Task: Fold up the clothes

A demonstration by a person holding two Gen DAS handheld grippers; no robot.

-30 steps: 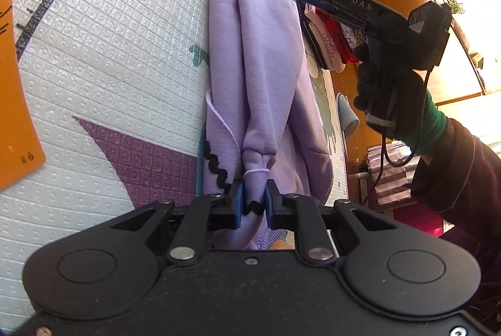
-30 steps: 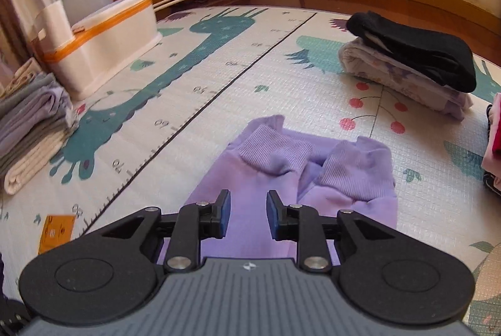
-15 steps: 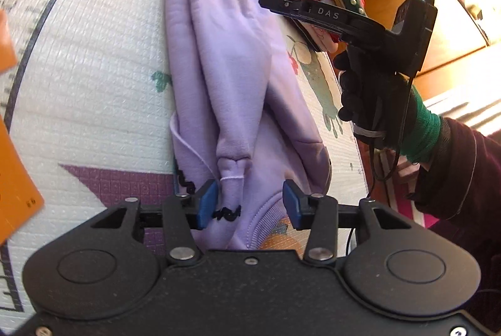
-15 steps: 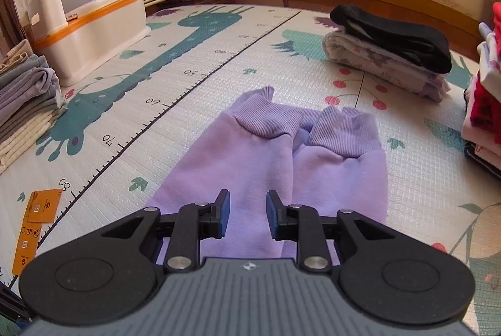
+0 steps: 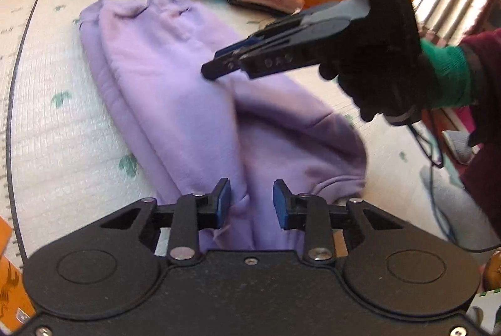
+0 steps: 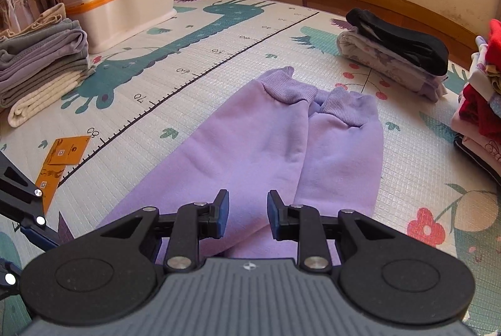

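Hovering spread-jawed, the left gripper (image 5: 251,202) sits over the waist end of the purple trousers (image 5: 175,104); one second ago its jaws pinched the drawstring bunch there, now released. Right gripper (image 6: 247,214): jaws parted, nothing between them, low over mid-leg. Judgement: lengthwise fold laid down, cross fold probably due. The trousers lie on the play mat (image 6: 219,54), long axis running straight away from both jaws, cuffs (image 6: 316,98) farthest. Folded stacks (image 6: 397,54) beyond.
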